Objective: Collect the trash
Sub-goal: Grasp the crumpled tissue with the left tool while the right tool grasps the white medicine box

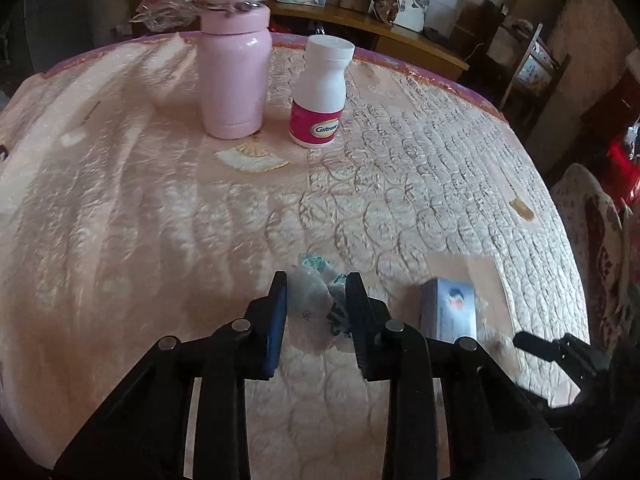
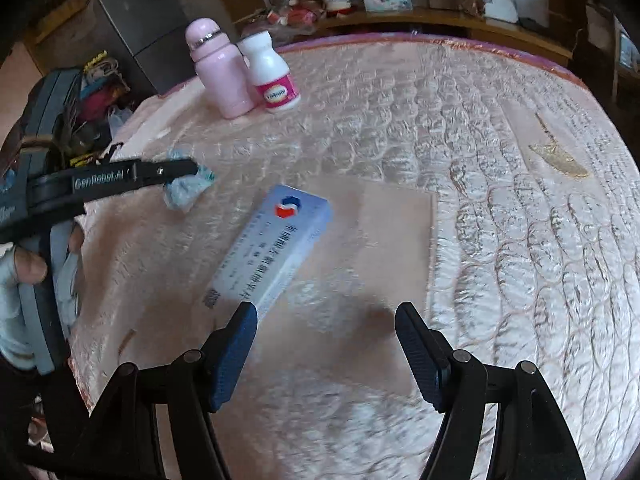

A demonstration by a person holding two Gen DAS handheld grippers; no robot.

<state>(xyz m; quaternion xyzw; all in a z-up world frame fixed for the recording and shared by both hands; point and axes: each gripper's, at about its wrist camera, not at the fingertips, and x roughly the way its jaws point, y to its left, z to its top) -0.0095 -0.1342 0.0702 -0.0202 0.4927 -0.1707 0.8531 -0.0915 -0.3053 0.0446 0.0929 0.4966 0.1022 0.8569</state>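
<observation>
Left gripper [image 1: 316, 312] jaws clenched on a crumpled clear plastic wrapper with green print [image 1: 310, 308], held just above the pink quilted bed cover [image 1: 400, 184]; in the right wrist view the same wrapper [image 2: 186, 188] sits at the tip of the left gripper [image 2: 188, 172], near the left edge of the bed. A hand [image 2: 30, 264] grips the grey handle of that tool at the frame's left margin. Far side of the bed: tall glossy pink insulated bottle with domed cap [image 1: 234, 60] stands upright, with a white plastic pill bottle with a pink-red label [image 1: 320, 92] just right of it, also upright. The two are close; cannot tell if they touch. A small cream fan-shaped embroidered patch [image 1: 250, 158] lies on the cover in front of them. Right of the wrapper, a flat blue-and-white cardboard medicine box with a red-blue logo [image 2: 272, 248] lies flat on a plain pink rectangular panel [image 2: 384, 232] of the cover. Right gripper [image 2: 326, 332] jaws released and spread apart, nothing between them; the left blue pad overlaps the near corner of the box in view, contact unclear. In the left wrist view the box [image 1: 448, 312] sits just right of the left tool and only one black tip of the right gripper [image 1: 532, 344] shows at the right edge. Motion blur in both views.
</observation>
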